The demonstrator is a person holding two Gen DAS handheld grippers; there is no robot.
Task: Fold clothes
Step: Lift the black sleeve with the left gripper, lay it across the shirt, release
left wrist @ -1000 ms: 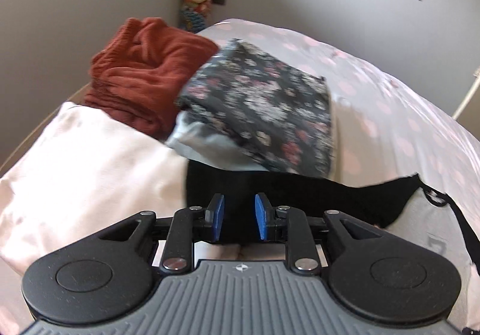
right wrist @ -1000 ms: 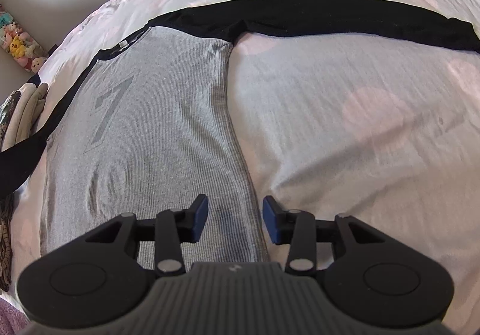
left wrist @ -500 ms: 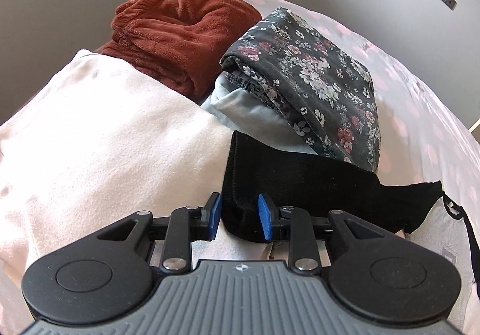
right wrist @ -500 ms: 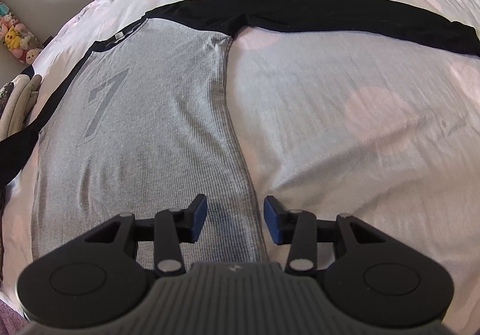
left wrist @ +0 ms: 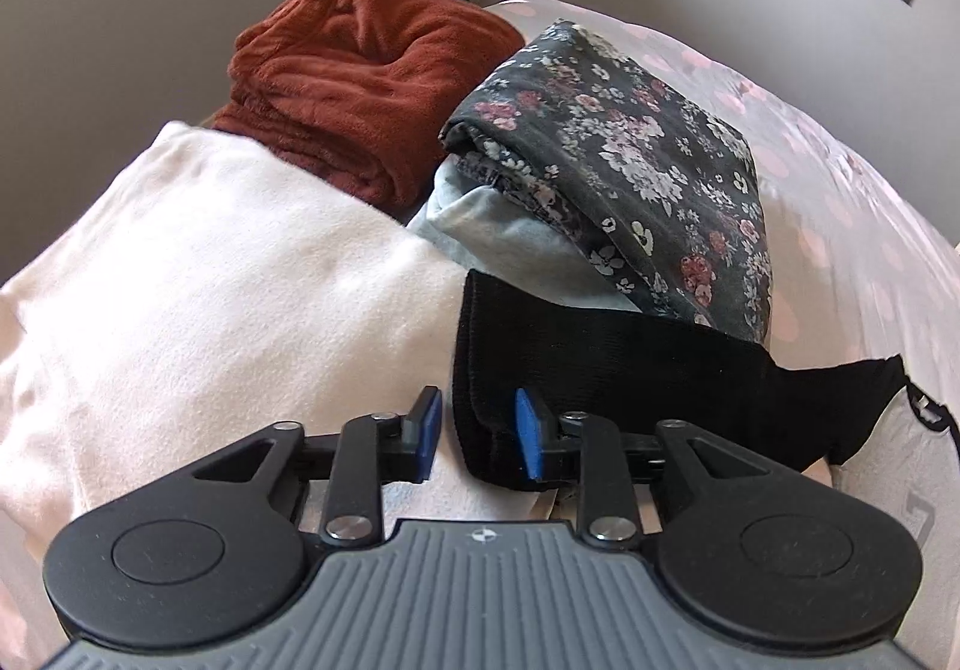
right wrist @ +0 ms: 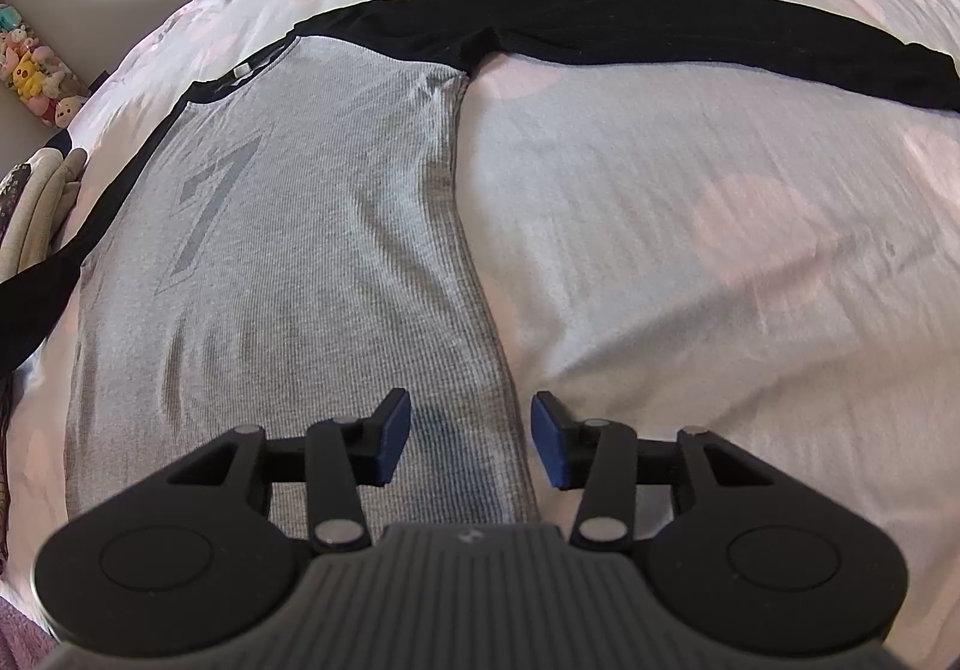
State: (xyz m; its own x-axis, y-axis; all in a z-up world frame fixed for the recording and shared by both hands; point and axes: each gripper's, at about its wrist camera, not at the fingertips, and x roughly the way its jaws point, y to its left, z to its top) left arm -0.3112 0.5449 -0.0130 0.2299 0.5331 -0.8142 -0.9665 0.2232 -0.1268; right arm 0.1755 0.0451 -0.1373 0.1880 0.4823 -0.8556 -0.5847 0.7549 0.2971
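Black sleeve cuff (left wrist: 480, 370) between spread left tongs (left wrist: 477, 442).

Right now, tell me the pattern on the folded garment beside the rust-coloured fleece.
Dark grey with small pink and white flowers: the folded garment, clearest in the left wrist view.

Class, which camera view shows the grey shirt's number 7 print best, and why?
The right wrist view: the number 7 print lies in full sight on the flat grey shirt. The left wrist view catches only a small, cut-off grey mark at the right edge, beside the black sleeve.
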